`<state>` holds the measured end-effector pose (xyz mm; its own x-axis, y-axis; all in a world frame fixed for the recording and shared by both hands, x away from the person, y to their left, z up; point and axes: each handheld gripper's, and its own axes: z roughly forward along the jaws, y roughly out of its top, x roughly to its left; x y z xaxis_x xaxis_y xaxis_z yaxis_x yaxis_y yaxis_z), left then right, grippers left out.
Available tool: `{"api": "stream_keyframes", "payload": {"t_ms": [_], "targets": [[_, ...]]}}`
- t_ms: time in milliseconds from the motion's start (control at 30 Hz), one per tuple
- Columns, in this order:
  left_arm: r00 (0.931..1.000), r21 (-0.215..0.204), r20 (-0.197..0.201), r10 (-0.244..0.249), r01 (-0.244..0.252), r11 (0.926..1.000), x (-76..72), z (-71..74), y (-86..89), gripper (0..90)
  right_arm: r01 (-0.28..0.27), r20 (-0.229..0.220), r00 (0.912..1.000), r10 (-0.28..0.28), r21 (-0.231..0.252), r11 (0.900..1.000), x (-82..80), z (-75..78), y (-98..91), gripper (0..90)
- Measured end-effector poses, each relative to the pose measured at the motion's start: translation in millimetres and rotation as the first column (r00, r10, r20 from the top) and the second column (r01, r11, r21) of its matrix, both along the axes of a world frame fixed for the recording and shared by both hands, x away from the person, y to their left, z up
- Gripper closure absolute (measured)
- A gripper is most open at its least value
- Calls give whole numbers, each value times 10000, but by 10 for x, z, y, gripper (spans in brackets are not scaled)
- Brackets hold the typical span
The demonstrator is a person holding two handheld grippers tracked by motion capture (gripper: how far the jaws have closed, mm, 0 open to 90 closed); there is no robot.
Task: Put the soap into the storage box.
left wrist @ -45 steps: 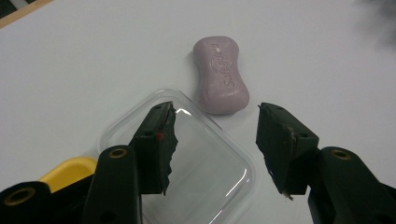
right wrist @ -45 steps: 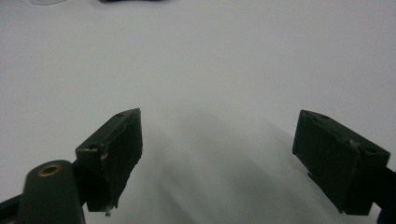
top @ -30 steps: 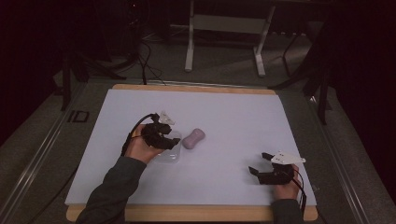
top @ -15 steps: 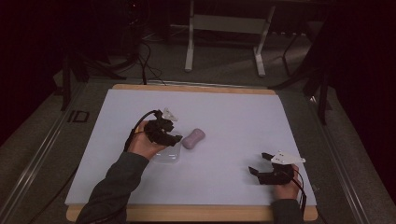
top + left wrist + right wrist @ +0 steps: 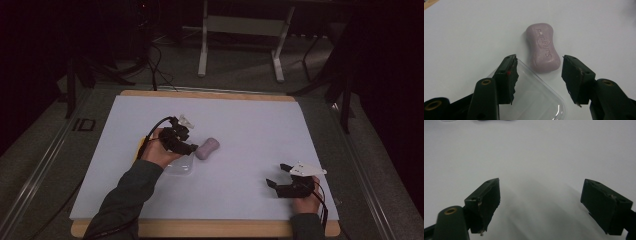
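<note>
White sheeting covers the wooden-edged surface (image 5: 250, 120), with dark floor and the legs of a metal stand (image 5: 240, 45) behind it. At the left, the left tongs (image 5: 186, 146) sit in the person's left hand (image 5: 156, 152), above a clear plastic container (image 5: 180, 166) that lies on the sheet. In the left gripper view that container (image 5: 534, 97) lies below and between the black jaws, one corner against the left jaw; the jaws stand apart and grip nothing. Just beyond their tips lies a mauve bar of soap (image 5: 543, 47), flat on the sheet, embossed lettering upward, touching neither jaw. From above, the bar of soap (image 5: 207, 148) lies just right of the left tongs, near the middle of the surface. Far to the right, near the front edge, the right tongs (image 5: 276, 176) rest in the right hand (image 5: 306, 201), well apart from the soap. Their jaws are spread wide over bare sheet, holding nothing.
</note>
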<state>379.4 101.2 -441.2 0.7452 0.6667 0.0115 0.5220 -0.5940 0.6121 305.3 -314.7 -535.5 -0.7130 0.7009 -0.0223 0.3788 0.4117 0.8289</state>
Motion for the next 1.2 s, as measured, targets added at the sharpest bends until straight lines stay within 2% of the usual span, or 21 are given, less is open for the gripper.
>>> {"api": "stream_keyframes", "payload": {"t_ms": [133,967,1200], "targets": [[9999,-45,-104,-2,1,10000,10,-26,-27,464,-7,13,10000,7,-24,10000,0,-1,2,157],[9974,565,-719,-19,60,9984,156,-140,-206,456,-50,3,10000,50,-85,10000,2,-3,8,157],[9965,526,-831,32,12,9986,210,-132,-234,450,-56,-9,10000,56,-98,9999,2,-3,10,157]]}}
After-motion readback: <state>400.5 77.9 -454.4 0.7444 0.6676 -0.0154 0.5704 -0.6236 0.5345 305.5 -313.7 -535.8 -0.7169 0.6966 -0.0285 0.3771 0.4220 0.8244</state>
